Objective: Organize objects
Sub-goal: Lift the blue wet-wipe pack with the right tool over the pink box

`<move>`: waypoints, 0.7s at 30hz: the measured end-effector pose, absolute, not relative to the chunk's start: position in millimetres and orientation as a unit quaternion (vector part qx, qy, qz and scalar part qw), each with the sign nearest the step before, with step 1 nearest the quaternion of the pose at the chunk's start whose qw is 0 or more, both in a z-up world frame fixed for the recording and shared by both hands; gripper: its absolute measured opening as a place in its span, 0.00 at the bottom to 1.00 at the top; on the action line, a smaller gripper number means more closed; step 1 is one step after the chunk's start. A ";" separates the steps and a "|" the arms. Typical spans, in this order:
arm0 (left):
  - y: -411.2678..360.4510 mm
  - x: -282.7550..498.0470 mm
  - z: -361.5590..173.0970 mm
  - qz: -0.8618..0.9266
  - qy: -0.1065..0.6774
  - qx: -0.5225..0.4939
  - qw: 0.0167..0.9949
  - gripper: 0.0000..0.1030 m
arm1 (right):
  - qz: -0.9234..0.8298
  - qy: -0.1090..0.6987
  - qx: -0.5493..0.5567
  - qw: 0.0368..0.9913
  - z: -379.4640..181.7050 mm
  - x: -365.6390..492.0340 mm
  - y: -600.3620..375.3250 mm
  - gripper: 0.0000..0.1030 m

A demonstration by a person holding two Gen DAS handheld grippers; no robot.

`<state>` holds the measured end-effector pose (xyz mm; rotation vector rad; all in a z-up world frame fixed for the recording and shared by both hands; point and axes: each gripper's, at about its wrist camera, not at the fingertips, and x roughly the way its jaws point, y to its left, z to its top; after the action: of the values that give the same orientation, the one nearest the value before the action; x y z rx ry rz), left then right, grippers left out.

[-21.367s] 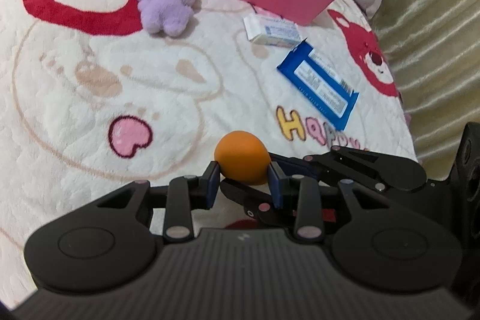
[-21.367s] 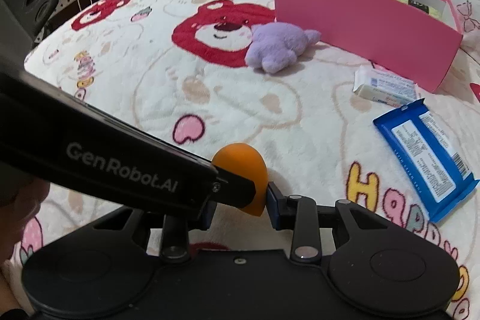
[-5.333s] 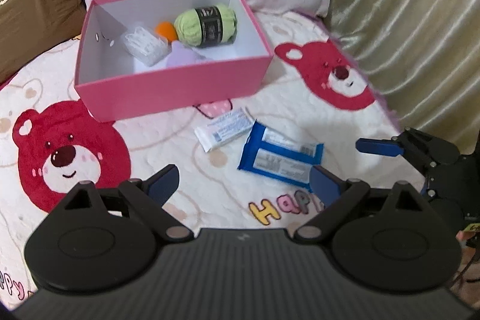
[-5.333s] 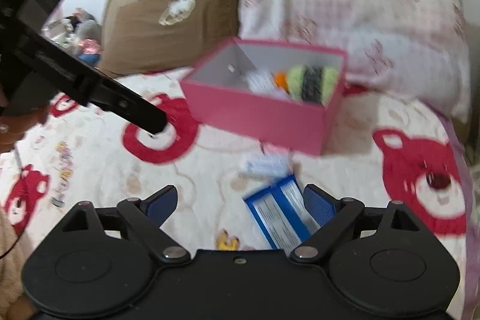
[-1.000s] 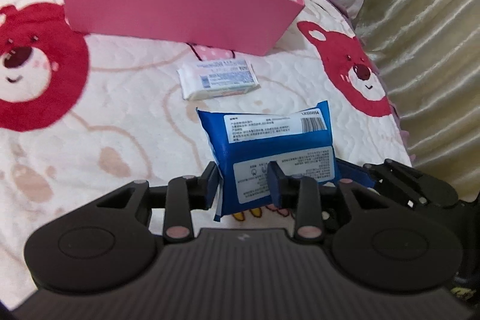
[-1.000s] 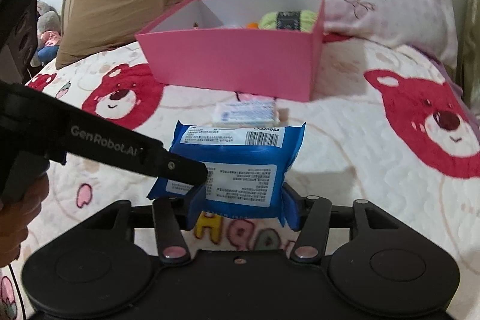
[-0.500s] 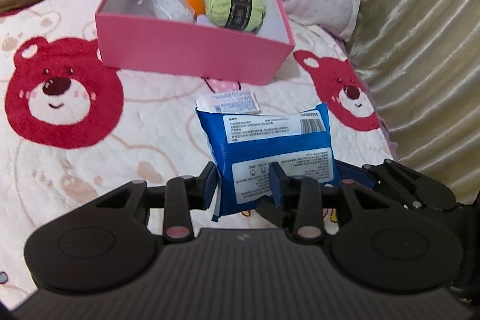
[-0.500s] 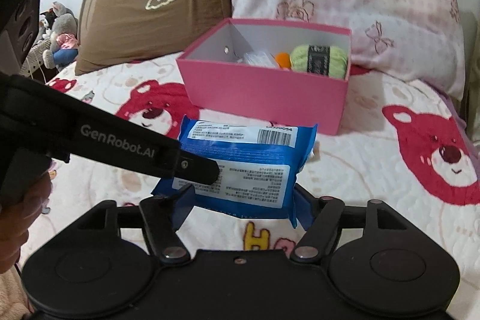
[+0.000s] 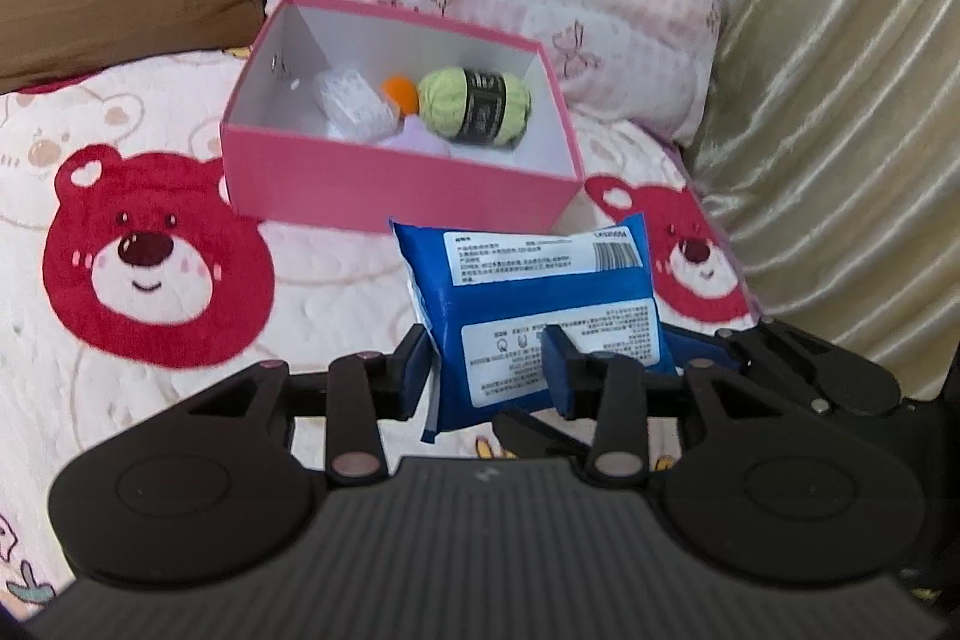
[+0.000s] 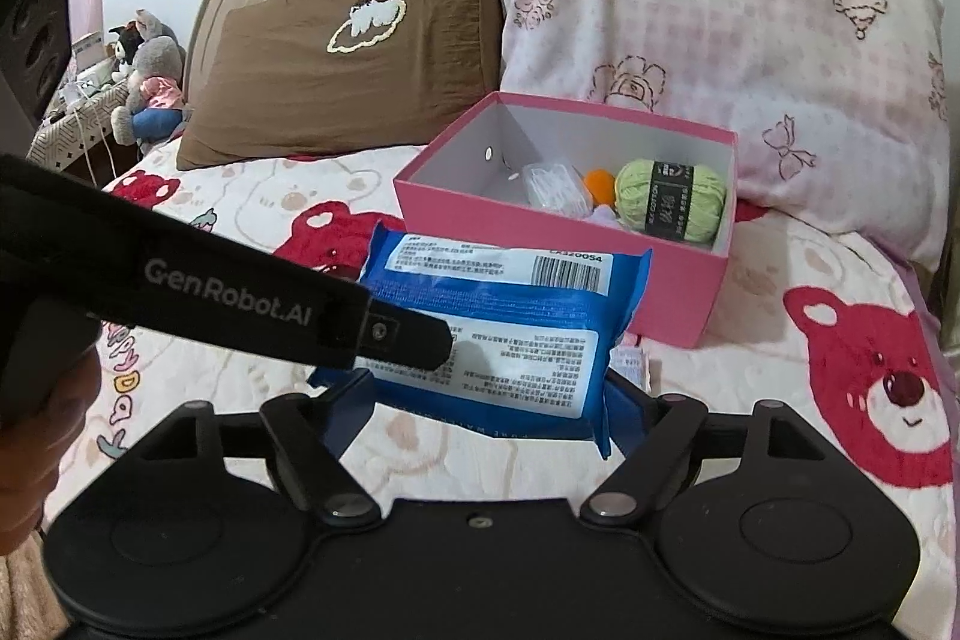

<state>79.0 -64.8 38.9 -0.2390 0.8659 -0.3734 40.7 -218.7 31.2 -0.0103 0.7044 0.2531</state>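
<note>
Carrying: a blue wipes pack (image 9: 540, 316), held off the bedspread and short of the pink box (image 9: 396, 184).

Left wrist view
- Jaws: left gripper (image 9: 489, 370) has its blue pads against the pack's lower half, though they are easing apart, so the hold looks to be loosening.
- Change: a second ago the pack hung low over the quilt with the box far above it in view; now the box sits just beyond the pack's top edge, interior showing.
- Box contents: green yarn ball (image 9: 474, 103), an orange ball (image 9: 401, 91), a clear packet (image 9: 354, 103).

Right wrist view
- Jaws: right gripper (image 10: 480, 403) is spreading wide; the pack (image 10: 510, 328) lies between its fingers, which no longer seem to press it.
- Meaning: the carry is probably passing to the left gripper (image 10: 414, 334) alone before the drop into the box (image 10: 564, 250).

Surface and room
- Bedspread (image 10: 840, 400): soft cream quilt with red bears.
- Behind: brown pillow (image 10: 348, 70), pink pillow (image 10: 720, 40), curved headboard, plush toys at far left.
</note>
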 end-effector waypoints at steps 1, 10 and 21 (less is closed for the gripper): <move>-62.6 81.6 40.9 -0.181 0.413 -0.117 0.885 0.38 | 0.124 0.343 -0.009 0.931 33.9 43.1 -217.3 0.81; -40.4 108.9 59.2 -0.179 0.402 -0.126 0.889 0.38 | 0.148 0.321 -0.050 0.934 61.5 66.6 -204.3 0.81; -15.4 178.1 82.5 -0.169 0.413 -0.143 0.884 0.39 | 0.186 0.292 -0.083 0.934 85.0 119.7 -192.8 0.80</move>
<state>178.1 -15.4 82.5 -0.2978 0.8589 -0.3523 119.7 -192.8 85.0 -0.1704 0.5974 0.3803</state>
